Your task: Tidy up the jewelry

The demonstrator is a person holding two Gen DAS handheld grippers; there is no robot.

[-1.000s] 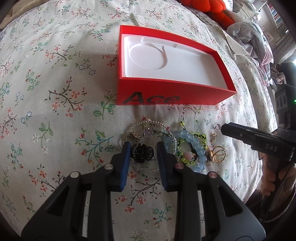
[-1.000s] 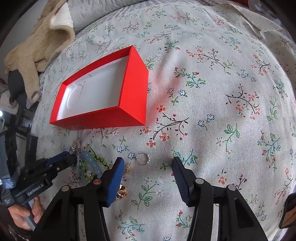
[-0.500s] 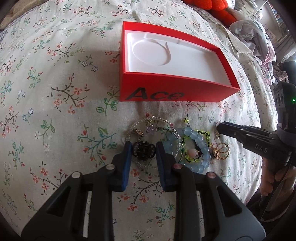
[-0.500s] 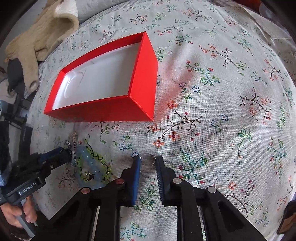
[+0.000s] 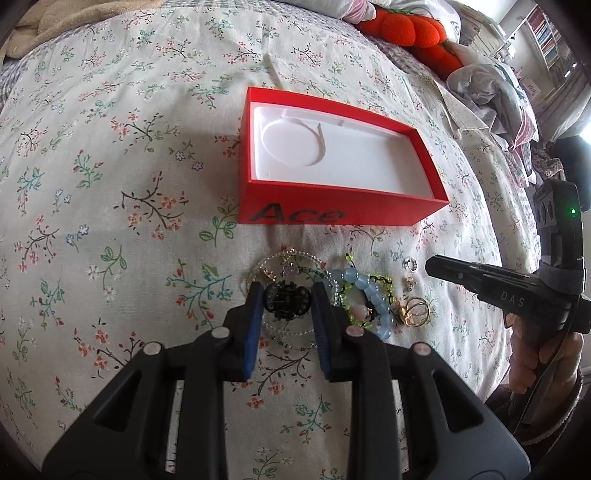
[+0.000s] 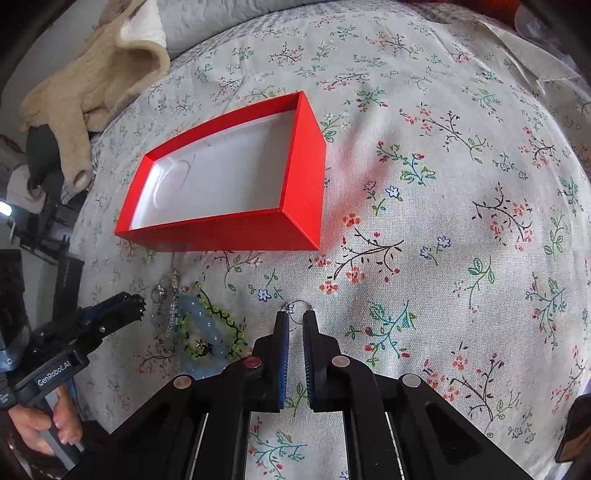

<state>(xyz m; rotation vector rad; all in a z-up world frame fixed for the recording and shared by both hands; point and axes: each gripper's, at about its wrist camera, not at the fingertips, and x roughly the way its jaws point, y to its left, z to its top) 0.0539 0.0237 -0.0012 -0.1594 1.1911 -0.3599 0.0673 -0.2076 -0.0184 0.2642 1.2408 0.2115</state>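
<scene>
My left gripper is shut on a black hair clip, held just above a clear bead necklace on the floral bedspread. Right of it lie a blue bead bracelet, a green bead bracelet and gold rings. The right gripper is shut on a small silver ring, which pokes out past its tips. The open red box with a white insert stands behind the jewelry. The right wrist view has the box at upper left and the bracelets at lower left.
An orange plush and a heap of clothes lie at the bed's far right. A beige knitted garment hangs over the far left edge. Hands grip both handles.
The right gripper's jaws closed from wide open onto the silver ring. The left gripper rose slightly with the black clip still in it.
</scene>
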